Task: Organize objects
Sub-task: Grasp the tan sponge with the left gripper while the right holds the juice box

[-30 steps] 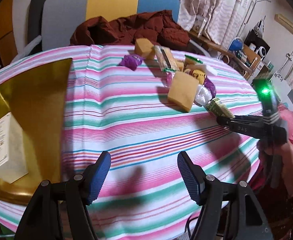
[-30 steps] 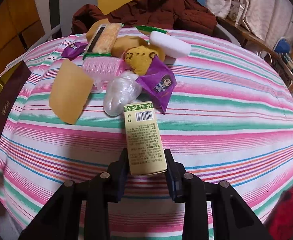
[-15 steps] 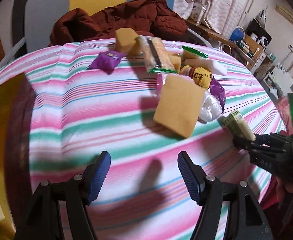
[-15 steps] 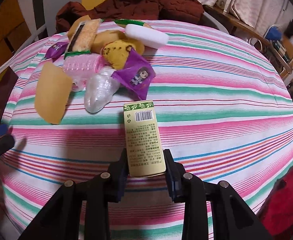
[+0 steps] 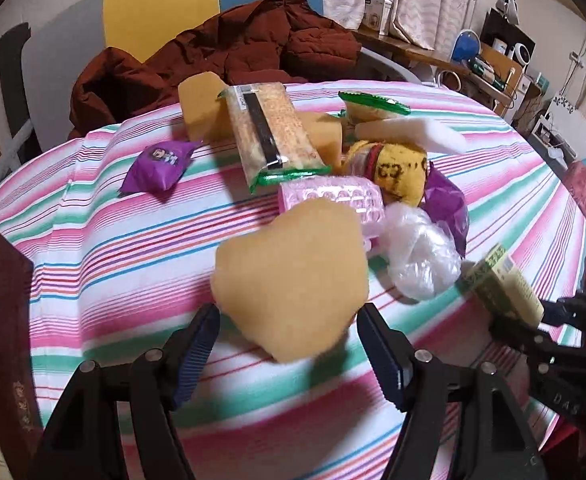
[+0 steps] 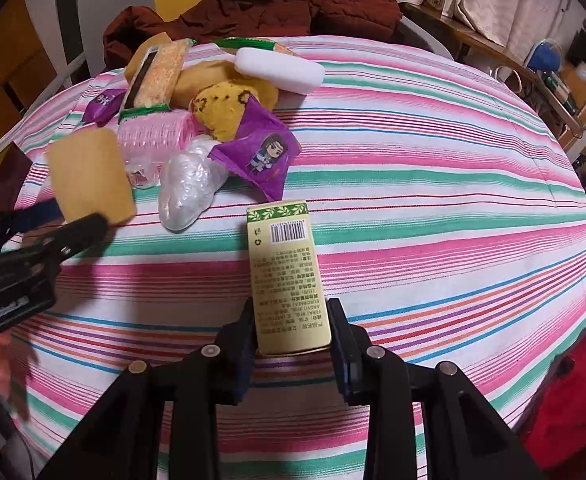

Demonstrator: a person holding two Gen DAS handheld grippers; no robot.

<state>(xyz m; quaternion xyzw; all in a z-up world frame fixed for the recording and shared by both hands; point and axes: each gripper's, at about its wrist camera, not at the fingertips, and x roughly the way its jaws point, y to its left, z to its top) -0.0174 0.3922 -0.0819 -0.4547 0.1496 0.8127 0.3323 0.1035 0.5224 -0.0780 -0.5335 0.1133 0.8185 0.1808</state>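
At the far left of your left wrist view, a dark maroon box [image 5: 7,320] sits at the desk [image 5: 105,264] edge; what it holds is cut off by the frame. Your left hand-held gripper [image 5: 289,344] is spread wide, its blue-padded fingers [image 5: 197,344] either side of the near corner of a tan sponge [image 5: 293,280], not pressing it as far as the blur lets you tell. Beyond it lies the pile: a purple snack packet [image 5: 159,164] off on its own to the left, then a long cracker pack [image 5: 273,128] leaning on another tan sponge block [image 5: 201,104], a pink roller [image 5: 333,200], a yellow knitted piece [image 5: 397,168], a clear crumpled plastic bag [image 5: 417,256] and a white foam block [image 5: 409,132]. (The pile touches throughout.)

Your right hand-held gripper [image 6: 291,332] is clamped on the yellow-green carton [image 6: 287,276], lifted, barcode end pointing at the pile. To its right the striped cloth runs bare to the desk's rounded edge [image 6: 553,184].
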